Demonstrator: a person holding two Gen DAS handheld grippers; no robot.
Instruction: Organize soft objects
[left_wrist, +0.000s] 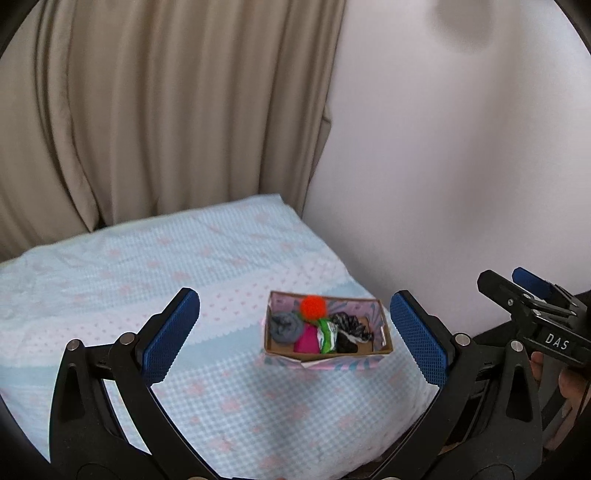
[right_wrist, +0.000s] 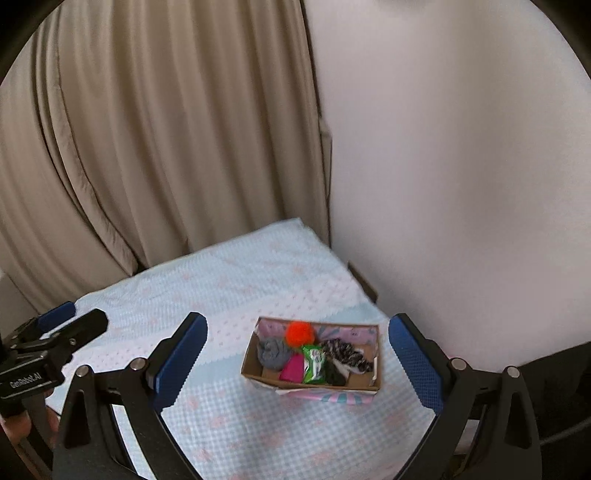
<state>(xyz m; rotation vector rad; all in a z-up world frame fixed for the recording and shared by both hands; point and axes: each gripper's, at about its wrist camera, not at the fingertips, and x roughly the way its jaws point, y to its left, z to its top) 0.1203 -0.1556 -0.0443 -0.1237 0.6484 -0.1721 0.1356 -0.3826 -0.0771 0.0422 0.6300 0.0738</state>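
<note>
A small open cardboard box (left_wrist: 384, 338) (right_wrist: 377, 363) sits on the bed near its right edge. It holds an orange pompom (left_wrist: 313, 307) (right_wrist: 300, 333), a grey rolled cloth (left_wrist: 286, 326) (right_wrist: 272, 352), a pink piece (left_wrist: 307, 340) (right_wrist: 291, 370), a green and white piece (left_wrist: 327, 334) (right_wrist: 314, 365) and a black and white fabric (left_wrist: 349, 326) (right_wrist: 345, 356). My left gripper (left_wrist: 295, 339) is open and empty, held above the bed short of the box. My right gripper (right_wrist: 295, 363) is open and empty, likewise back from the box.
The bed has a light blue checked cover (left_wrist: 147, 266) (right_wrist: 229, 280). A beige curtain (left_wrist: 166, 110) (right_wrist: 147, 129) hangs behind it and a white wall (left_wrist: 461, 147) (right_wrist: 461, 147) stands on the right. The right gripper shows at the right in the left wrist view (left_wrist: 535, 295).
</note>
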